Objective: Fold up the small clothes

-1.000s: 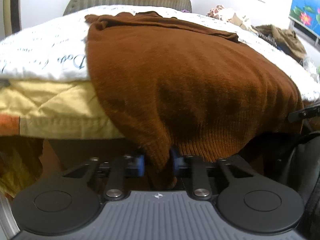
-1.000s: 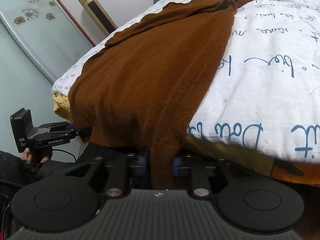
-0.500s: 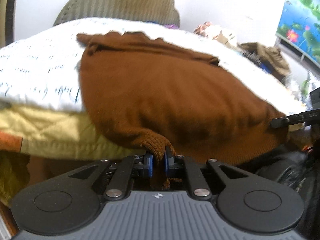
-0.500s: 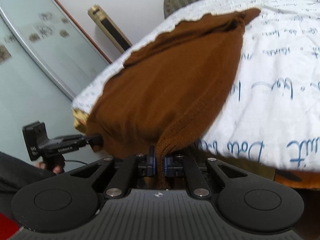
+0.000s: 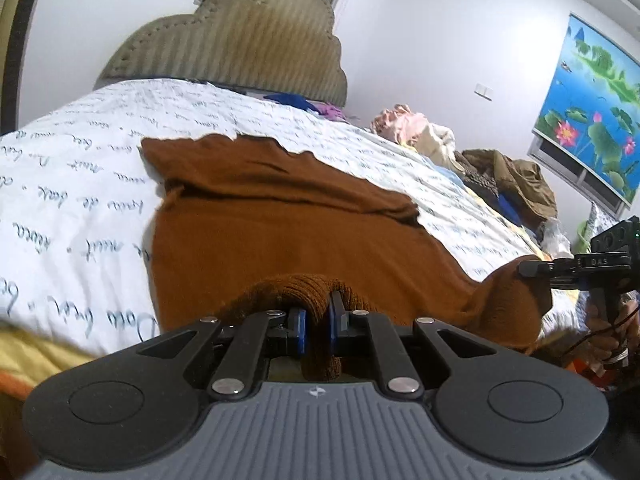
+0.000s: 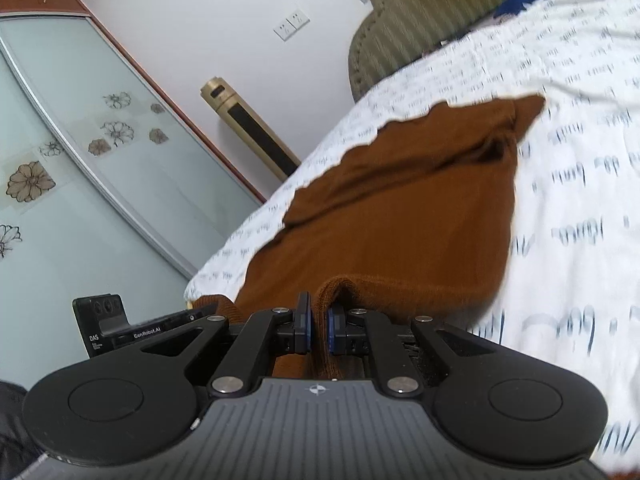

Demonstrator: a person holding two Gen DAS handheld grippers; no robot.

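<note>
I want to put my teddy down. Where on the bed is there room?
Bare quilt lies left of the brown sweater, up to the headboard. More lies right of it, seen from the right claw's camera. The far side is crowded with a clothes pile.

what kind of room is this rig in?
A home bedroom, almost certainly. A bed with a white script-print cover and a padded scalloped headboard fills both views, a sliding-door wardrobe with flower-print glass stands beside it, and loose clothes are heaped on the far side.
</note>
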